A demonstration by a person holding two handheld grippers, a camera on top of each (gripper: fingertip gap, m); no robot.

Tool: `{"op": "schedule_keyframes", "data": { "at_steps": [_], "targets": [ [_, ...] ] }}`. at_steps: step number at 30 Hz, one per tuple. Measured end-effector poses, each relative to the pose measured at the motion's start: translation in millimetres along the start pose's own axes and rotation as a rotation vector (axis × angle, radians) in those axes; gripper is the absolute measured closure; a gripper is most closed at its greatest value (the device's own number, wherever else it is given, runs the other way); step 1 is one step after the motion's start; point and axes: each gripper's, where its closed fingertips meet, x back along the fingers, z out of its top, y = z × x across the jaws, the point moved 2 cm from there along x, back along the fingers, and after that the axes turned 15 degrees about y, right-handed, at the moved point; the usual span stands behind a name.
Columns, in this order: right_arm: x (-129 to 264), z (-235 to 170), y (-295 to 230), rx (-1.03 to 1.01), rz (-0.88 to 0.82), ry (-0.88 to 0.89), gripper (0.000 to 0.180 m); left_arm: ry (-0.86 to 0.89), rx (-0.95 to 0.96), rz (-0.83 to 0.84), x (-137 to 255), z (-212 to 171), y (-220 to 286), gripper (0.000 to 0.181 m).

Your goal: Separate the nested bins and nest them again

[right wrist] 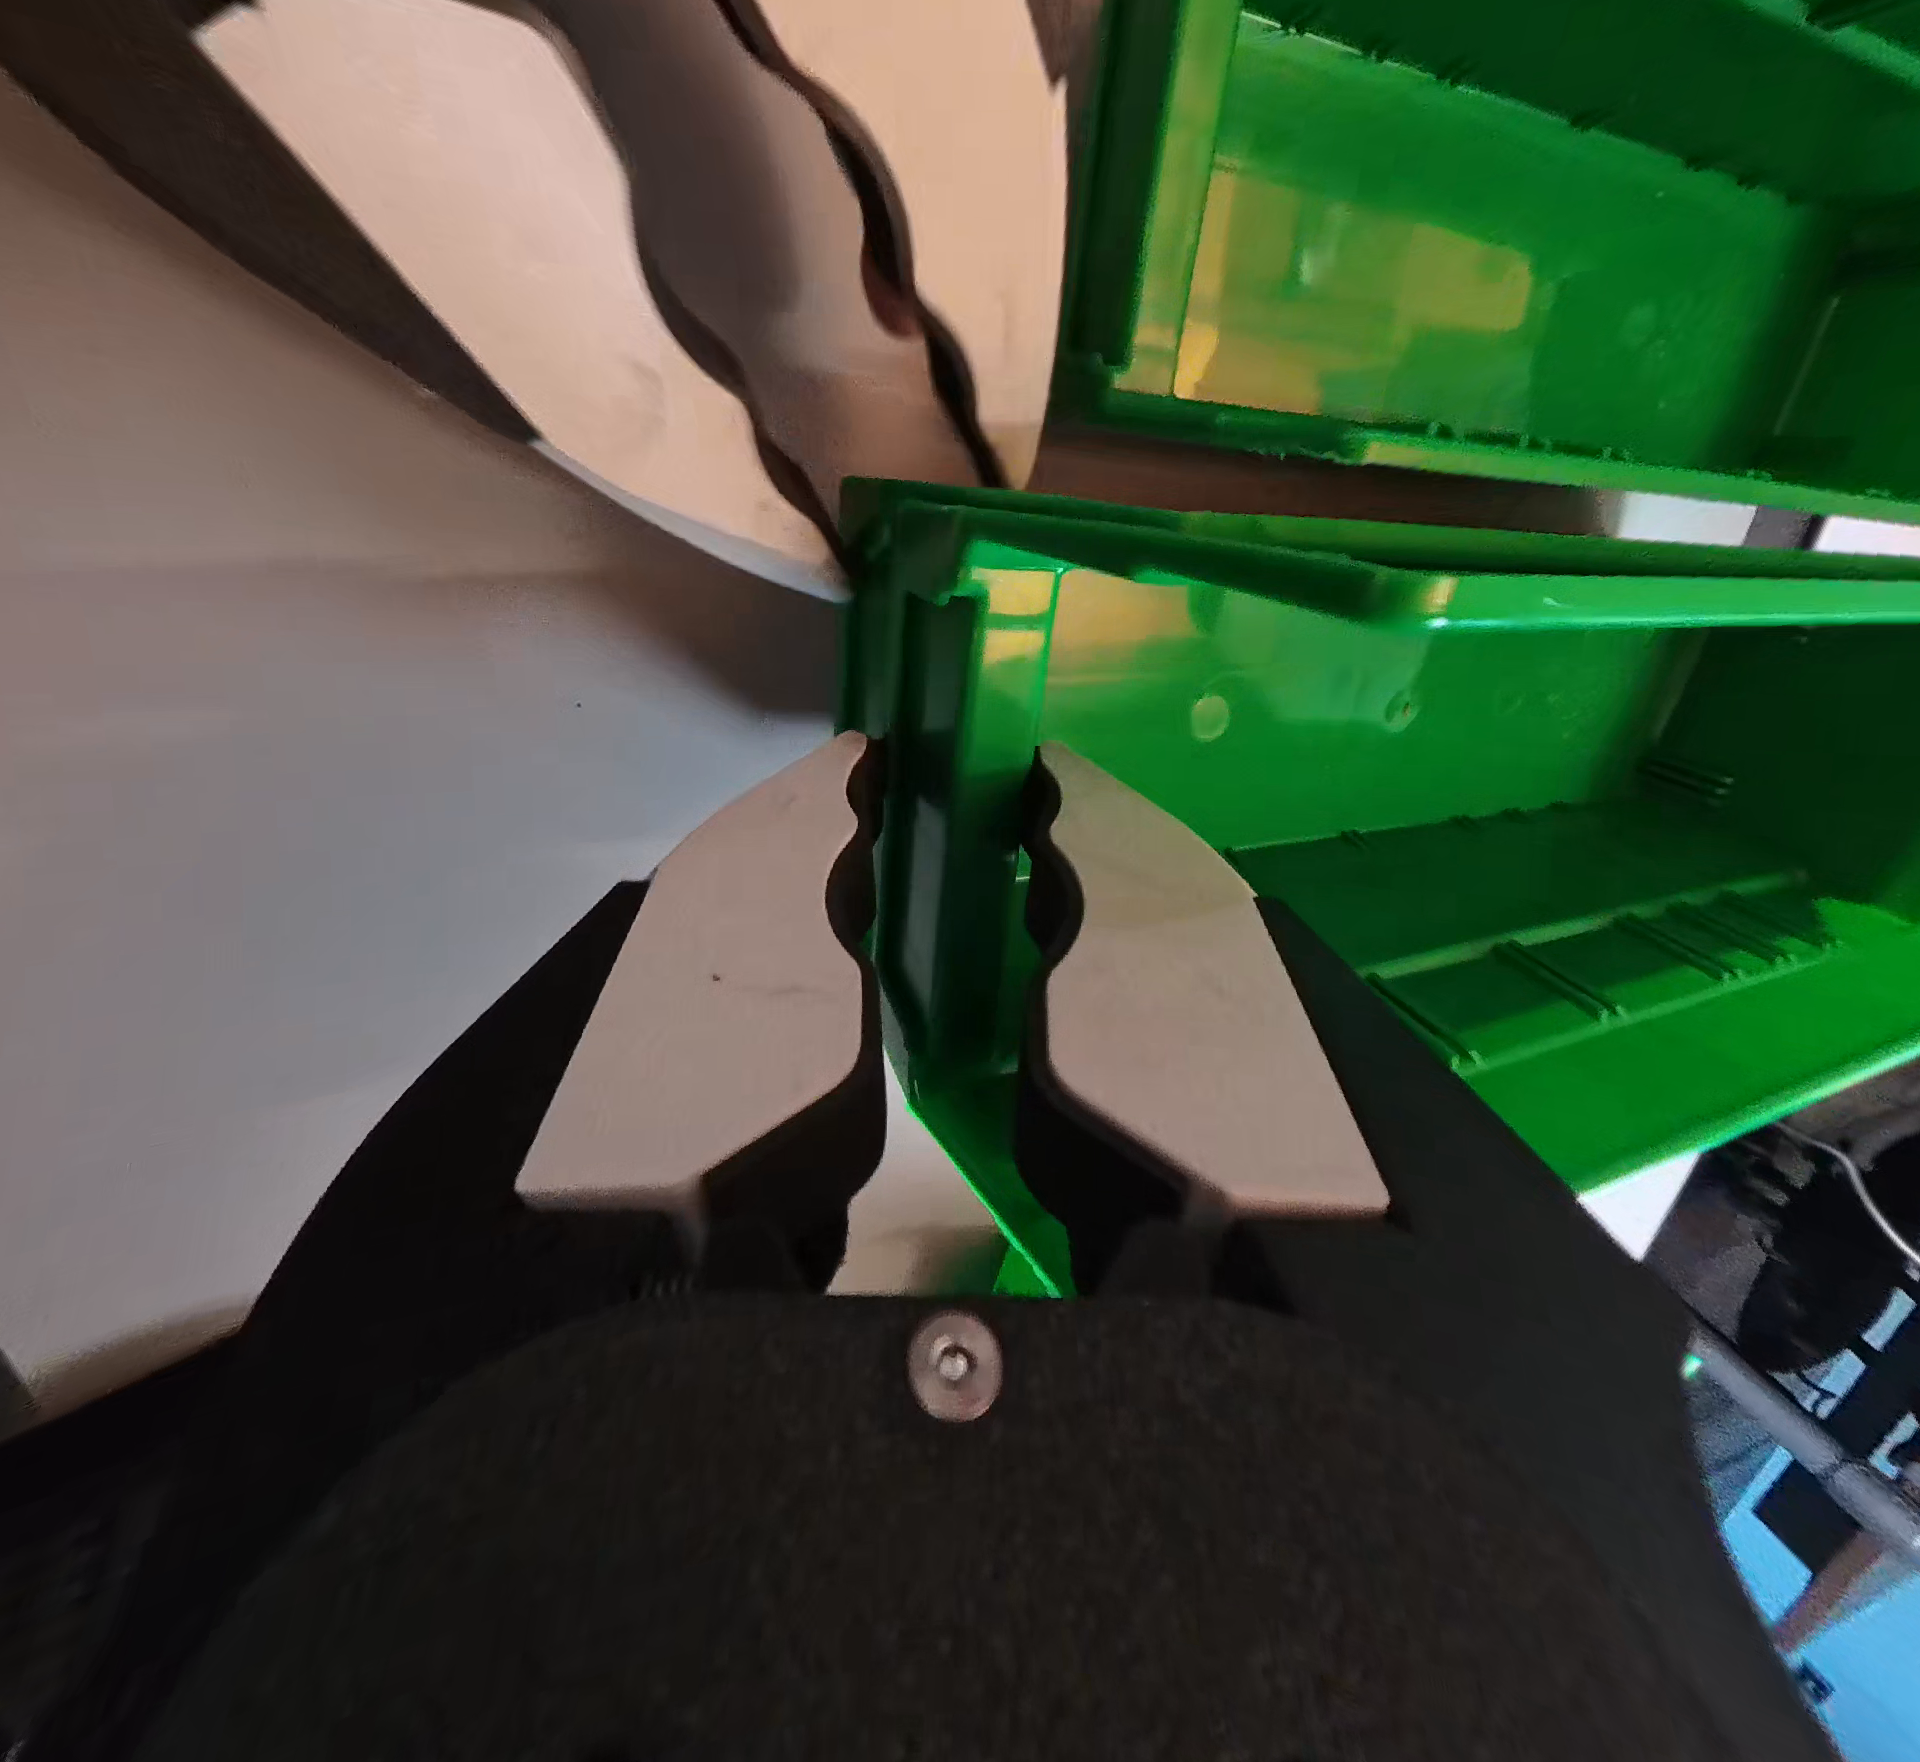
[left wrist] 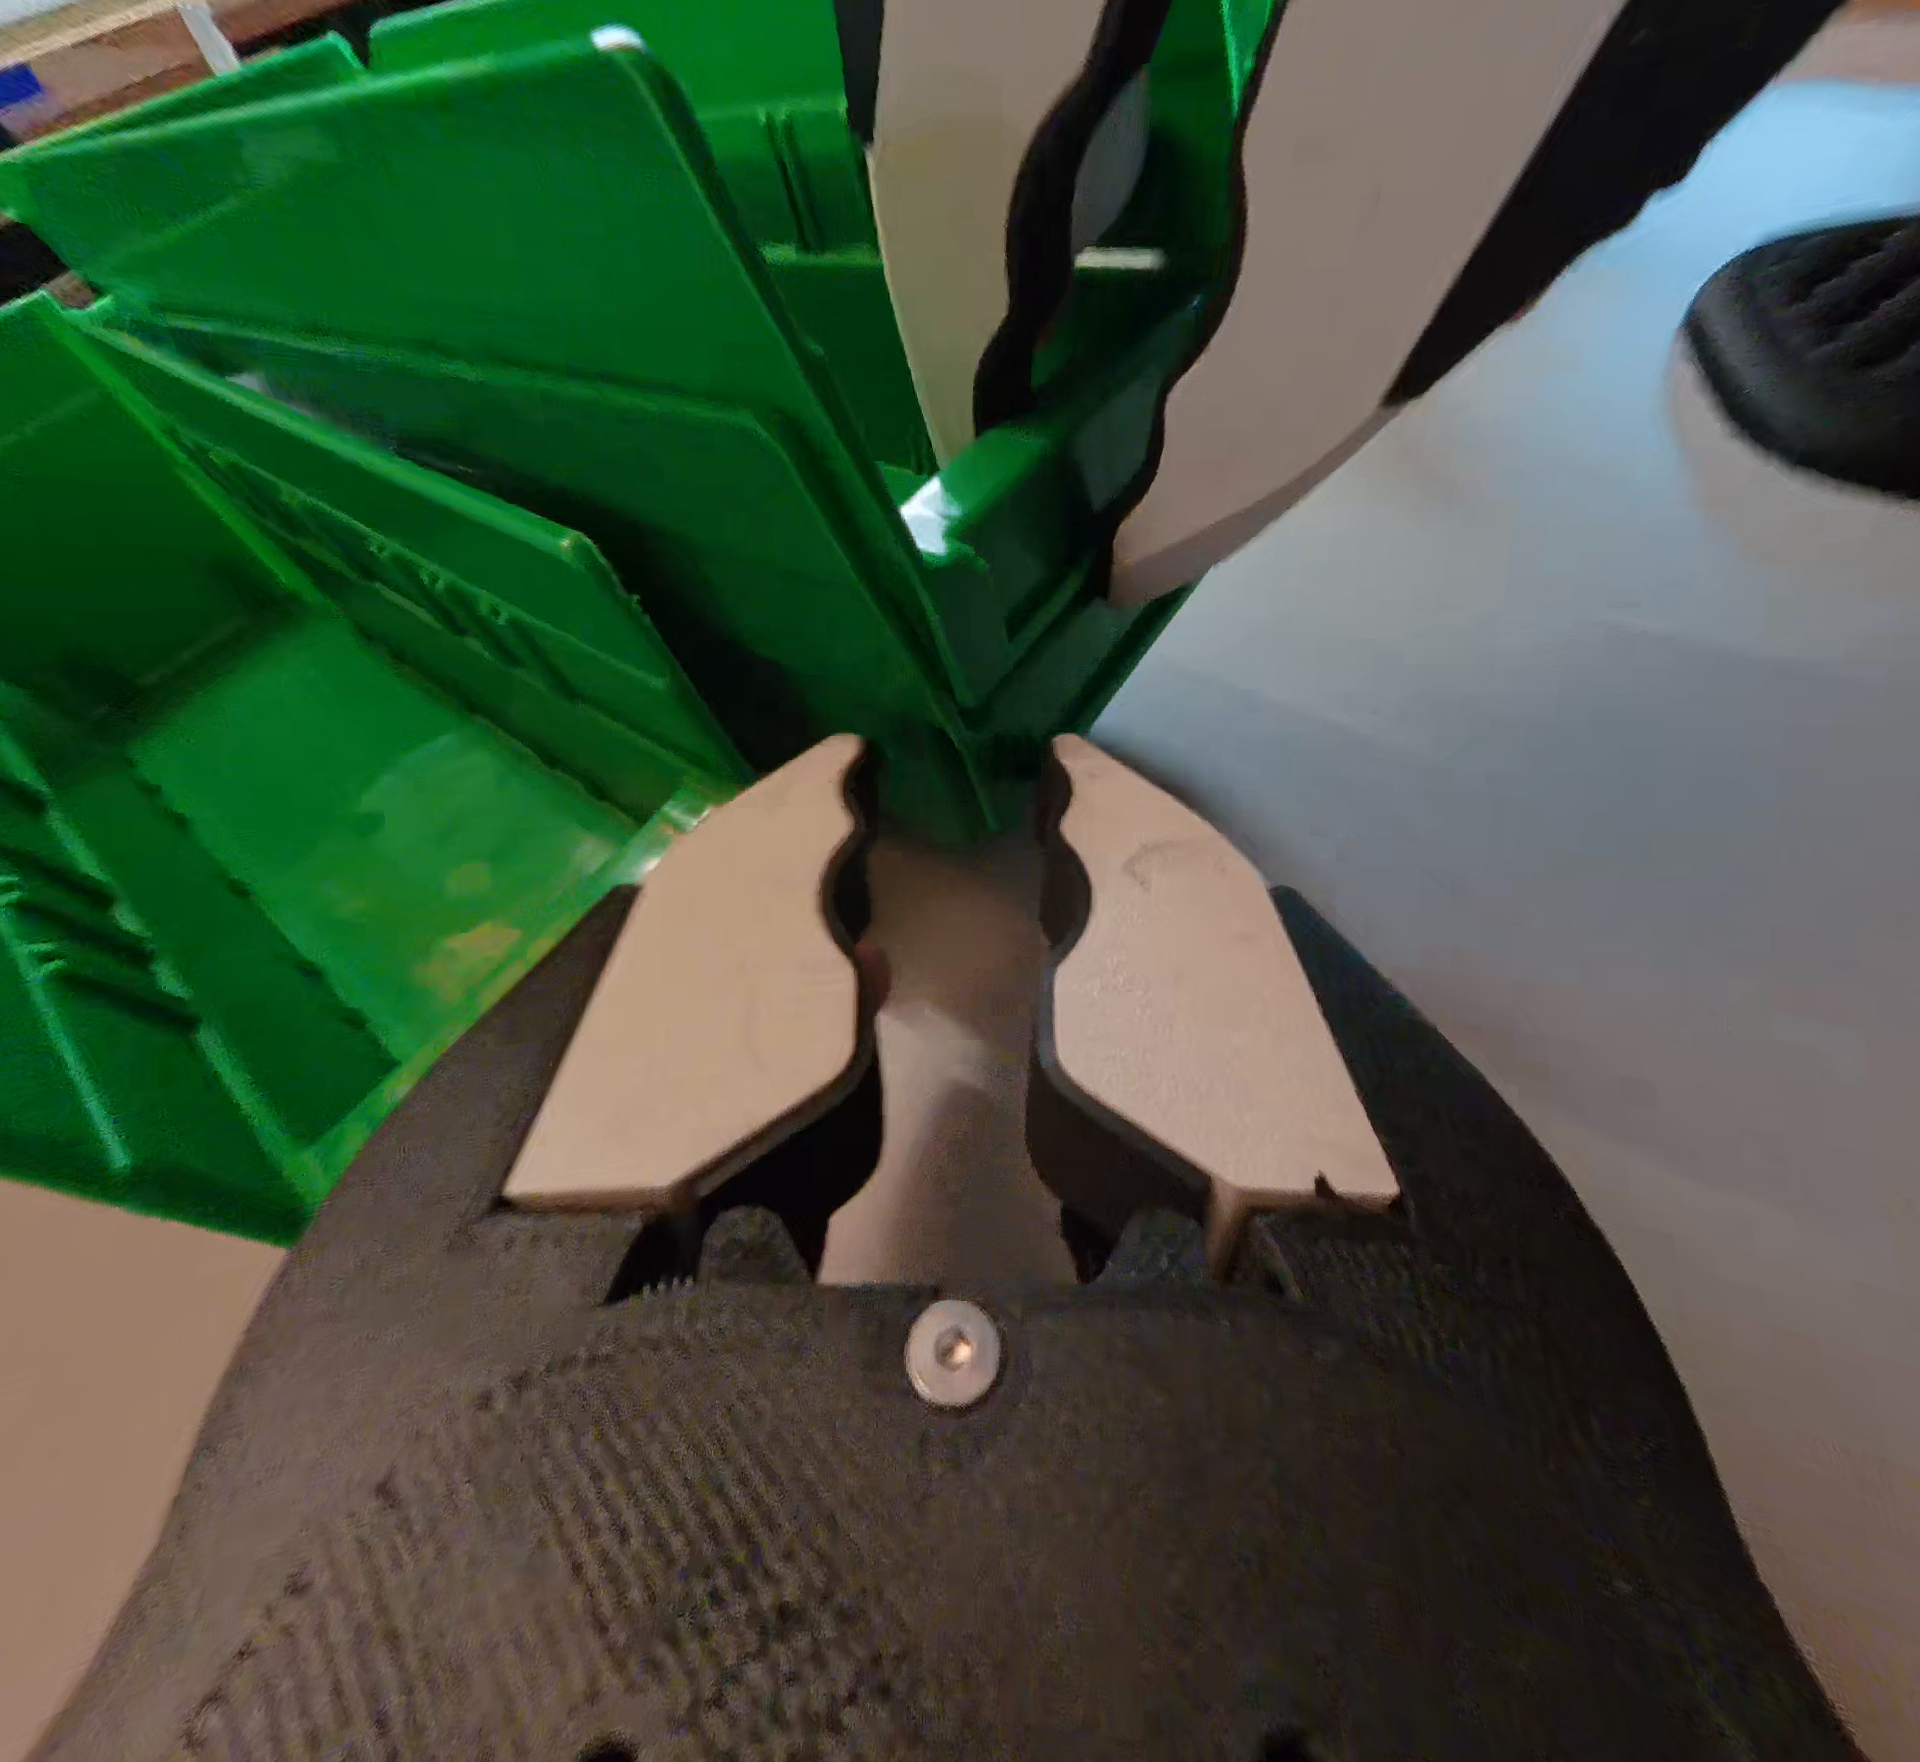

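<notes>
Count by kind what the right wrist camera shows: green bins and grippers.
Green bins: 2 told apart, upper and lower
Grippers: 2, right and left
Total: 4

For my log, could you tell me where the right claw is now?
In the right wrist view, the right claw is shut on the end wall of a green bin, beside the left claw.

Green bins (left wrist: 436,341) crowd left; bare table (left wrist: 1558,829) lies open right.
</notes>
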Motion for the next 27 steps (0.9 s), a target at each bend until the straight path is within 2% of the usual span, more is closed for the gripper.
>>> {"op": "schedule_keyframes", "data": {
  "at_steps": [6,8,16,27],
  "targets": [
    [11.1,-0.4,7.1,-0.023,-0.002,0.011,0.154,-0.001,0.111,-0.027,-3.3,4.7,1.9,0.160],
    [15.9,-1.4,9.2,-0.028,0.016,-0.002,0.154,0.009,0.152,-0.062,-5.6,7.1,6.4,0.172],
    [21.6,-5.7,10.5,0.034,0.049,-0.028,0.154,0.010,0.211,-0.110,-11.1,9.5,13.1,0.173],
    [31.3,-3.9,15.1,0.074,0.016,0.029,0.153,0.036,0.274,-0.144,-10.6,16.0,13.9,0.175]
  ]
}}
